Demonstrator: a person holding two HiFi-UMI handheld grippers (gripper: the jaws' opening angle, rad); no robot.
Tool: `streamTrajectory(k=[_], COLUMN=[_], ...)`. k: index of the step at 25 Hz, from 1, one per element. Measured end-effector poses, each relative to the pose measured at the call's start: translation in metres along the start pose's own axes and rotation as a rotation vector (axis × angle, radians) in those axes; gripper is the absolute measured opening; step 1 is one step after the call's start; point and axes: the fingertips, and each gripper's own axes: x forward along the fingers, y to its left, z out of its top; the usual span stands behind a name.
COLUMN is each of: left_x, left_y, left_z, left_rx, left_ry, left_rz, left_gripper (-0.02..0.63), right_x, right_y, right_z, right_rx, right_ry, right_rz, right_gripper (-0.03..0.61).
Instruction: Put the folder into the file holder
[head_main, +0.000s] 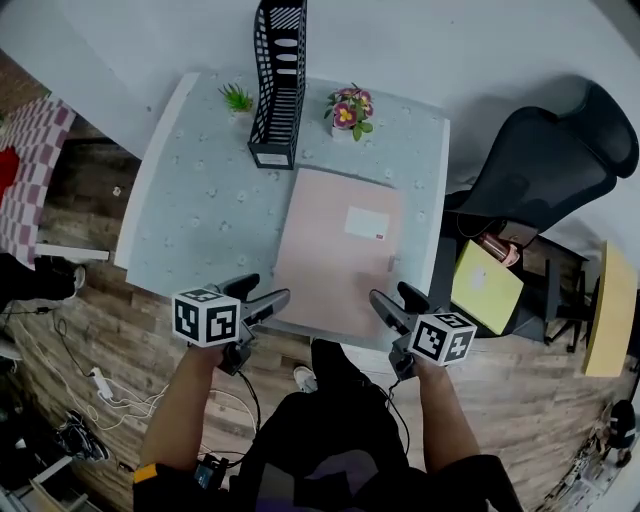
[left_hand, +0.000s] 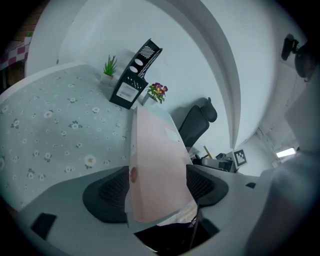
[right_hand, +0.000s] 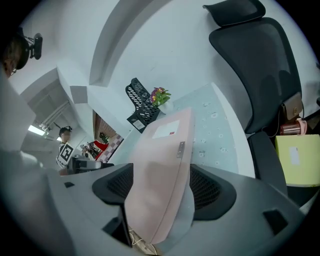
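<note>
- Jaws of the left gripper (head_main: 265, 295) clamp the pink folder (head_main: 335, 250) at its near left corner.
- Folder lies on the table (head_main: 190, 210), well short of the black file holder (head_main: 278, 80).
- Right gripper (head_main: 395, 300) clamps the near right corner. This looks like the pick-up step; next comes lifting, tipping upright and slotting in.

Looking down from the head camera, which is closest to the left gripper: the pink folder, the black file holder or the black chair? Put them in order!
1. Pink folder: gripped between the jaws of the left gripper, at its near left corner.
2. Black file holder: ahead, at the back of the table.
3. Black chair: off the table, far to the right.
</note>
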Motion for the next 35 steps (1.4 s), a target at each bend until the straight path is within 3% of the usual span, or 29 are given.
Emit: streamTrajectory(k=[9, 27, 35], left_x=[0.036, 0.064, 0.055], left_y=[0.034, 0.021, 0.02], left_z=[0.014, -0.003, 0.006], left_rx=[-0.01, 0.004, -0.077], left_ry=[0.08, 0.158, 0.132], left_rz=[0.006, -0.076, -0.12], left_gripper=[0.334, 0.333, 0.333], right_x=[0.02, 0.042, 0.037], right_y=[-0.029, -0.022, -0.009], right_z=[0.004, -0.016, -0.011], right_rx=[0.013, 0.002, 0.169], right_ry=[0.052, 0.112, 0.081], right_rz=[0.001, -0.01, 0.083], right_gripper=[0.347, 0.345, 0.344])
